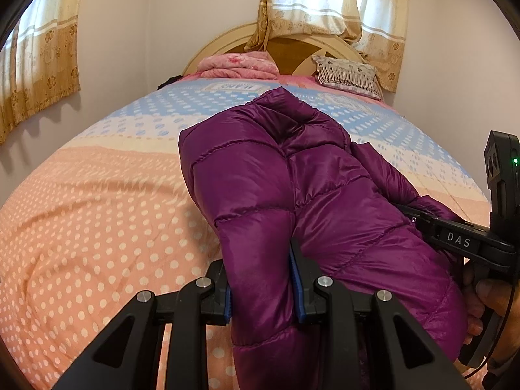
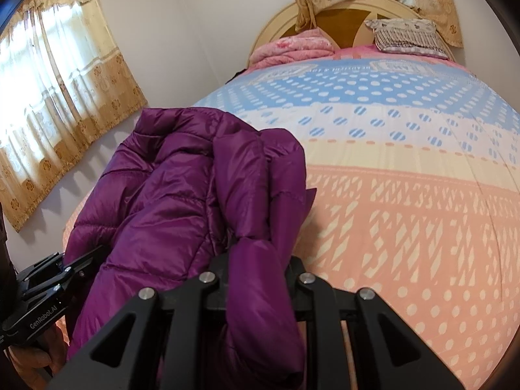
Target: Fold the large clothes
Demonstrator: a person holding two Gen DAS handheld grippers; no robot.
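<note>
A purple quilted puffer jacket hangs bunched above the dotted bed cover, held by both grippers. My left gripper is shut on a thick fold of the jacket near its lower edge. My right gripper is shut on another fold of the jacket, and the fabric drapes over and hides its fingertips. The right gripper also shows at the right edge of the left wrist view, and the left one at the lower left of the right wrist view.
The bed has a pink, cream and blue dotted cover. A folded pink blanket and a patterned pillow lie by the wooden headboard. Curtains hang on the walls to the left and behind.
</note>
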